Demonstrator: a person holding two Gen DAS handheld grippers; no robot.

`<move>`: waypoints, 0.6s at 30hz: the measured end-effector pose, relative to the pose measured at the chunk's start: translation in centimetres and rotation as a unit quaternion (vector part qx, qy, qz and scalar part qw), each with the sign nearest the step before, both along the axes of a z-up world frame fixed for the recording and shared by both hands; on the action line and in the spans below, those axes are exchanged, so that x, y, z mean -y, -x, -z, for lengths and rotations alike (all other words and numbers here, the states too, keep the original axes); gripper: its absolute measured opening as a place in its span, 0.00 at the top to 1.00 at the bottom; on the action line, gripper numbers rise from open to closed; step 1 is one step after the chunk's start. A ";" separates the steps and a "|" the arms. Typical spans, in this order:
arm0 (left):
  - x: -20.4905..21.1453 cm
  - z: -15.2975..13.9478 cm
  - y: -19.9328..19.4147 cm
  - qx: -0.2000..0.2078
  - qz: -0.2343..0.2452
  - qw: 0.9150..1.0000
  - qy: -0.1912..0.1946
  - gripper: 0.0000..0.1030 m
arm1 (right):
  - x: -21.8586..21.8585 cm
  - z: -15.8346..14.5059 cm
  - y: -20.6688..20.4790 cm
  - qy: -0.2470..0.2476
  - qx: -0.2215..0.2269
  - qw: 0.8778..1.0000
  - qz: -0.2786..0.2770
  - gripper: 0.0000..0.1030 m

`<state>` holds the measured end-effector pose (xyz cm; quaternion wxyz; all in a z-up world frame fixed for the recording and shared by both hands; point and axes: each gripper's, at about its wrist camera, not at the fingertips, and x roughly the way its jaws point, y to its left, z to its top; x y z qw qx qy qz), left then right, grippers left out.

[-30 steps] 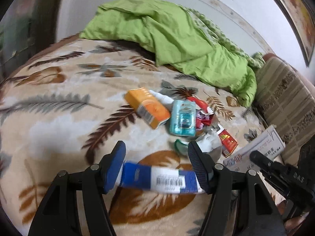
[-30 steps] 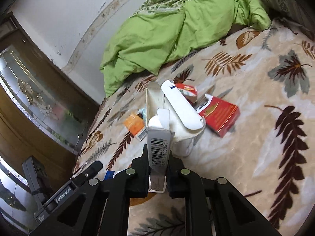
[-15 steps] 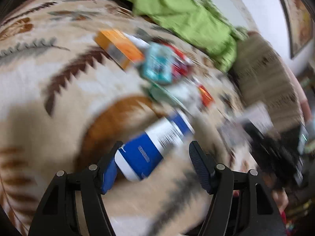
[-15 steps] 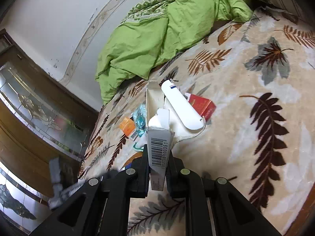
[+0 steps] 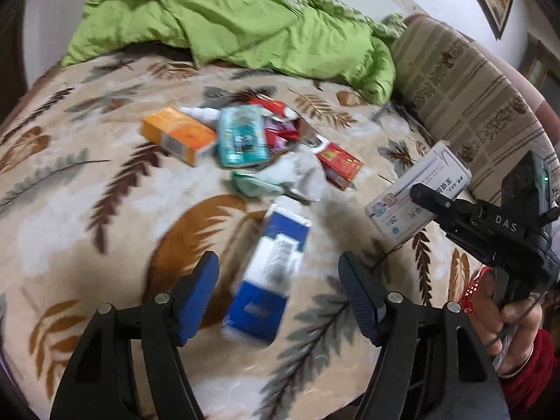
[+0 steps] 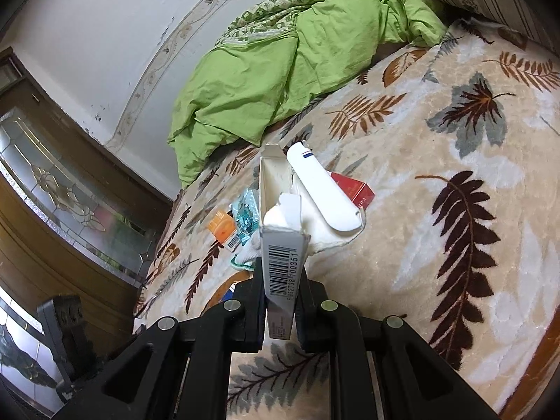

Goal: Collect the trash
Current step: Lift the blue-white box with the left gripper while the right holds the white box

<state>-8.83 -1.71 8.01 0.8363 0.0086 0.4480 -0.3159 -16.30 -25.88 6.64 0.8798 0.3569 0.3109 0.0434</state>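
A: What's changed w/ the left hand-held gripper (image 5: 278, 292)?

B: Jaws just opened further. The blue-and-white cardboard carton (image 5: 267, 274), held crosswise a sec ago, now lies lengthwise btwn the blue pads, touching neither. It looks dropped onto the leaf-print bed blanket (image 5: 87, 182).

A: Right hand-held gripper (image 6: 280, 301)?

B: Pinching the white open-ended box w/ barcode (image 6: 280, 245), same as before.

A: So?

B: Prob. one carton to re-grab; the rest of the trash pile sits just beyond it.
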 end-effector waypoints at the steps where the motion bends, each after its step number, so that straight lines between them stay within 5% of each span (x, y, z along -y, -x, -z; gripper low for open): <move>1: 0.6 0.3 -0.2 0.001 0.003 1.000 -0.006 0.32 | 0.0 0.1 0.0 -0.001 -0.001 1.000 0.000 0.87; 6: 2.5 2.8 -1.1 -0.003 -0.014 0.998 -0.056 0.33 | -0.4 -0.1 -0.1 0.021 -0.005 1.000 -0.005 0.87; 8: 2.7 3.6 -1.6 -0.004 -0.027 0.998 -0.063 0.43 | -0.7 -0.1 -0.2 0.029 -0.007 0.999 -0.010 0.87; 10: 2.6 4.3 -2.1 -0.013 -0.033 0.998 -0.060 0.57 | -1.0 0.0 -0.4 0.036 -0.011 0.999 -0.013 0.87; 18: 1.8 3.8 -0.5 0.021 -0.053 0.997 -0.043 0.65 | -3.2 -0.2 -1.0 0.082 -0.011 0.996 -0.037 0.86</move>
